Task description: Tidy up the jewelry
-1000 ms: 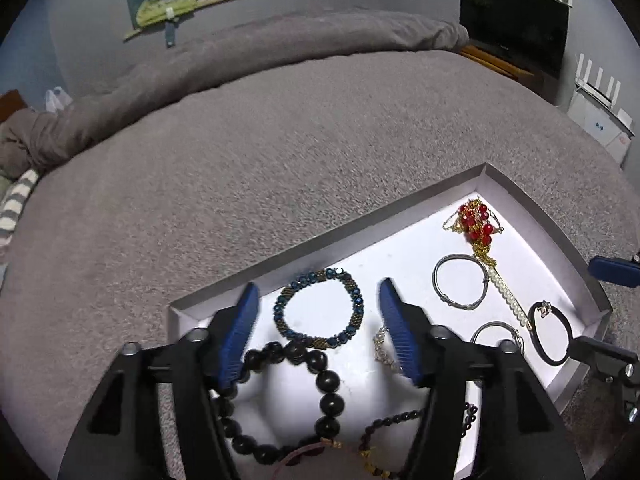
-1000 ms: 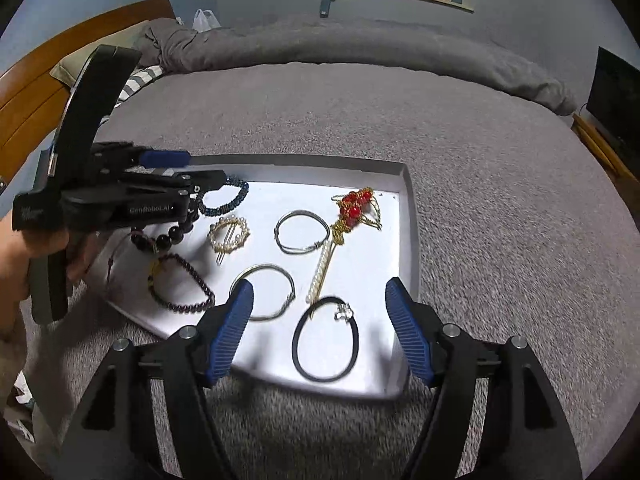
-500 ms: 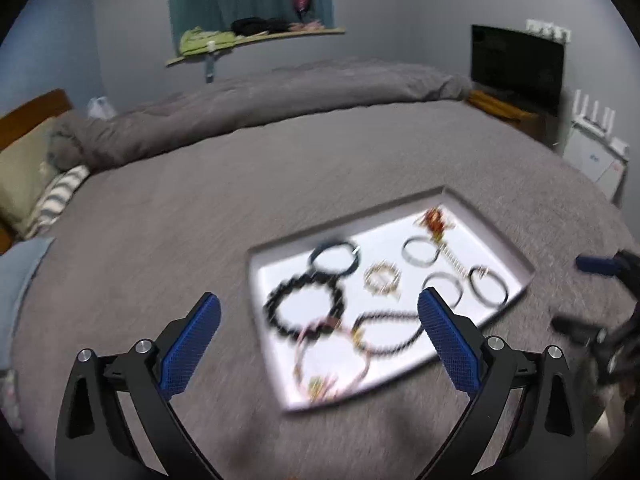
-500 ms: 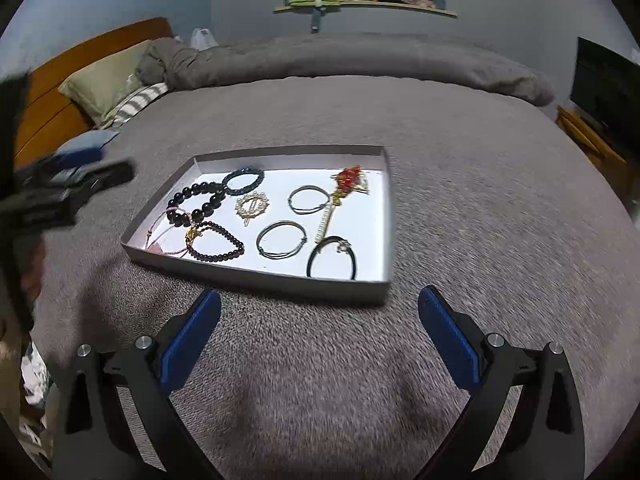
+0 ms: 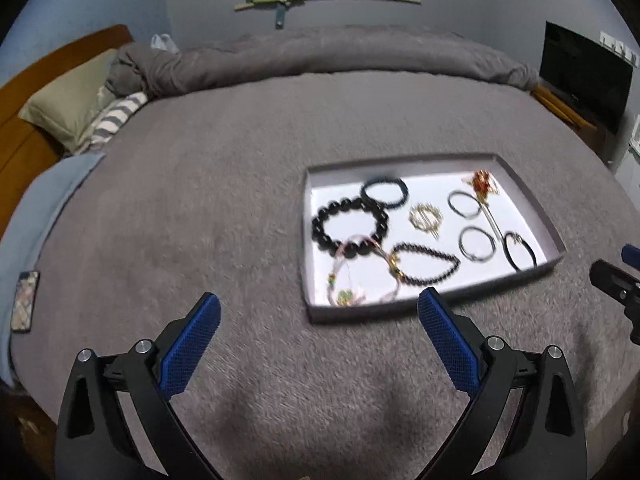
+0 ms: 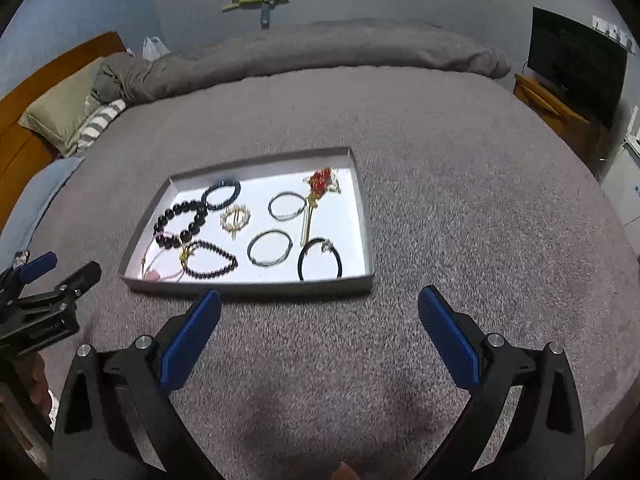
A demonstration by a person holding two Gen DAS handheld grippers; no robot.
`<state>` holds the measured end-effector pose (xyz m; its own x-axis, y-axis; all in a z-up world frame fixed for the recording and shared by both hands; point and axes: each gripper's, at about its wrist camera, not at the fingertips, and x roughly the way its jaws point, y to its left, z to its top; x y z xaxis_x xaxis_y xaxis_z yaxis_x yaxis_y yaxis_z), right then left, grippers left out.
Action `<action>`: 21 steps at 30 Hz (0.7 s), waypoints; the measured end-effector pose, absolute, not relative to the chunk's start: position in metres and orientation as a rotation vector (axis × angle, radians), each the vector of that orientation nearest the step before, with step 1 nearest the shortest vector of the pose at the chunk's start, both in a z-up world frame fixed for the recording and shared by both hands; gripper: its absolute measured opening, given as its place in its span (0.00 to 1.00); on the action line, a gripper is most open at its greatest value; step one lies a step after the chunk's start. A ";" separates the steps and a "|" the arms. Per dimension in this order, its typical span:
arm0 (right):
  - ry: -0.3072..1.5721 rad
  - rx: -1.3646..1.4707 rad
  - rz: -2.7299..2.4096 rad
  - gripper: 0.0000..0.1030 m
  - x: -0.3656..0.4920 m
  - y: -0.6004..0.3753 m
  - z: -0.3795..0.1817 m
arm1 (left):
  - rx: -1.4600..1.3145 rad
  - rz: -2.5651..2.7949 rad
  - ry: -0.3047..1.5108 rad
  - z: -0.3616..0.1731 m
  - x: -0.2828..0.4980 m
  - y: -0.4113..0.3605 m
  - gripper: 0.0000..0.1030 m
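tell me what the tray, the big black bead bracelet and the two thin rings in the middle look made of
Tray: looks like thin grey card or board, matte, with straight folded walls and a white floor.
Big black bead bracelet: large round dark beads with a slight gloss, maybe stone, wood or glass; cannot tell which.
Two thin rings: slim silvery-grey hoops with a dull sheen, probably metal wire or cord.

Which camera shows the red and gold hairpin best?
The right wrist view: the red and gold hairpin looks sharper there, with its whole stem visible. The left wrist view shows it too, but blurred, near the tray's far corner.
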<state>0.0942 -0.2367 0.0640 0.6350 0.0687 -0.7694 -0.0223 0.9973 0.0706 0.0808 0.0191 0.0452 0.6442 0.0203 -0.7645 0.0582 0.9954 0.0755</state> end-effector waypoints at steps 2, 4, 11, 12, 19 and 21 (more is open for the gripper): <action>0.869 0.012 0.028 0.95 0.092 -0.233 0.064 | 0.102 -0.047 0.867 0.045 0.078 0.016 0.97; 0.862 0.004 0.040 0.95 0.091 -0.231 0.064 | 0.118 -0.041 0.852 0.045 0.075 0.013 0.97; 0.871 -0.009 0.068 0.95 0.088 -0.226 0.061 | 0.130 -0.060 0.839 0.049 0.071 0.008 0.97; 0.870 -0.010 0.069 0.95 0.088 -0.225 0.061 | 0.129 -0.062 0.838 0.049 0.071 0.008 0.97; 0.868 -0.015 0.070 0.95 0.086 -0.224 0.061 | 0.120 -0.070 0.844 0.050 0.071 0.008 0.97; 0.866 -0.015 0.070 0.95 0.086 -0.224 0.062 | 0.123 -0.071 0.842 0.049 0.070 0.008 0.97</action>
